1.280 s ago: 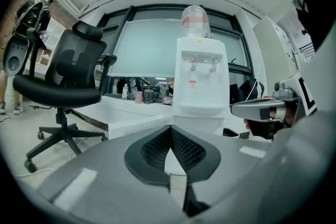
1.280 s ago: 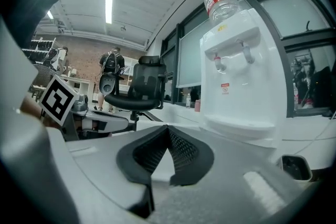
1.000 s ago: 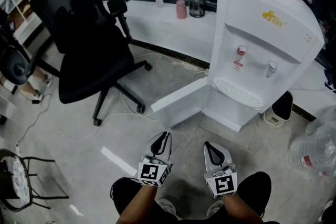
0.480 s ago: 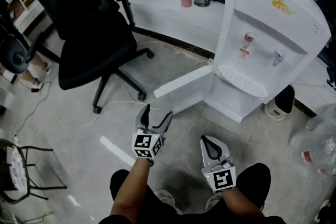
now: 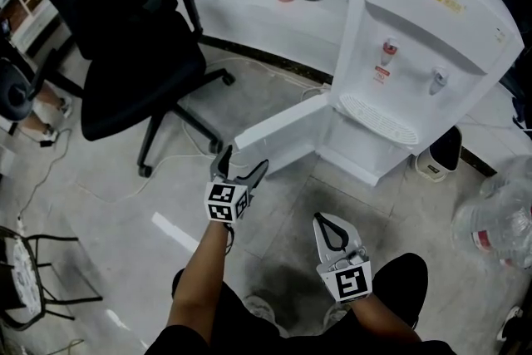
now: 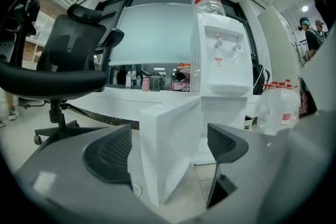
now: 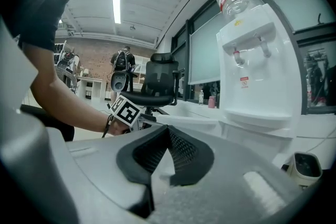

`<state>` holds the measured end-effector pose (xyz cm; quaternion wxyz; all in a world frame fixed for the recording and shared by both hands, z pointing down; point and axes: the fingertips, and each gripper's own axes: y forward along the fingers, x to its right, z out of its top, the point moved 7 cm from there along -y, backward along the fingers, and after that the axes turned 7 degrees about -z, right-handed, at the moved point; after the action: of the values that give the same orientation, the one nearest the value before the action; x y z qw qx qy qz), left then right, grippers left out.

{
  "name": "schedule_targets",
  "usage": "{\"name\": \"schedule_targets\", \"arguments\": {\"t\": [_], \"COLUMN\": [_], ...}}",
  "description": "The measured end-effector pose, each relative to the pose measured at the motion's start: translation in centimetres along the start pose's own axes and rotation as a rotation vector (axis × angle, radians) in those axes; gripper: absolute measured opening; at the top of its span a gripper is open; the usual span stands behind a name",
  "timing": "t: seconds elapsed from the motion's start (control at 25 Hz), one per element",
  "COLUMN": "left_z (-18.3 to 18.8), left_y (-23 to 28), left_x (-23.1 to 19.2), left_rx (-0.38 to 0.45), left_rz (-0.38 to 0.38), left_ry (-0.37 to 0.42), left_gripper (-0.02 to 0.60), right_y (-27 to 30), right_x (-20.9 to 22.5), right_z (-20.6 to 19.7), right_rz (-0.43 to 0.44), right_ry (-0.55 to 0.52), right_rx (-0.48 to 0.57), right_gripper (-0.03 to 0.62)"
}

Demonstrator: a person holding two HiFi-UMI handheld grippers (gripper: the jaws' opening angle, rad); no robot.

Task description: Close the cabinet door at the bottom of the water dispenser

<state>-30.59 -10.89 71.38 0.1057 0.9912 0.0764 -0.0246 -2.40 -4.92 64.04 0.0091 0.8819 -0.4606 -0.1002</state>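
White cabinet door [image 5: 278, 137] is found swung wide open at the base of the water dispenser [image 5: 416, 37], just beyond the left hand-held gripper [image 5: 243, 163]. That gripper's jaws have just been opened wide, and nothing is gripped. The right hand-held gripper [image 5: 326, 222] is seen closed and empty. The approach is judged to be in hand; next, the door must be contacted near its free edge and swung shut.

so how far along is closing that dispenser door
Done: nothing yet; the door stands wide open from the dispenser. In hand: the left tool is by the door's free edge, its jaws just opened wide, pads not on it. The right tool is shut, hanging back. Left: push the door shut.
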Motion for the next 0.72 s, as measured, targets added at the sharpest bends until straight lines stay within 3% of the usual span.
{"name": "schedule_targets", "arguments": {"t": [0.72], "left_z": [0.0], "left_y": [1.9], "left_x": [0.0], "left_rx": [0.000], "left_rz": [-0.012], "left_ry": [0.012], "left_gripper": [0.437], "right_y": [-0.8], "right_x": [1.1], "right_z": [-1.1], "right_rz": [-0.024], "right_ry": [-0.004], "right_rx": [-0.029], "right_gripper": [0.005]}}
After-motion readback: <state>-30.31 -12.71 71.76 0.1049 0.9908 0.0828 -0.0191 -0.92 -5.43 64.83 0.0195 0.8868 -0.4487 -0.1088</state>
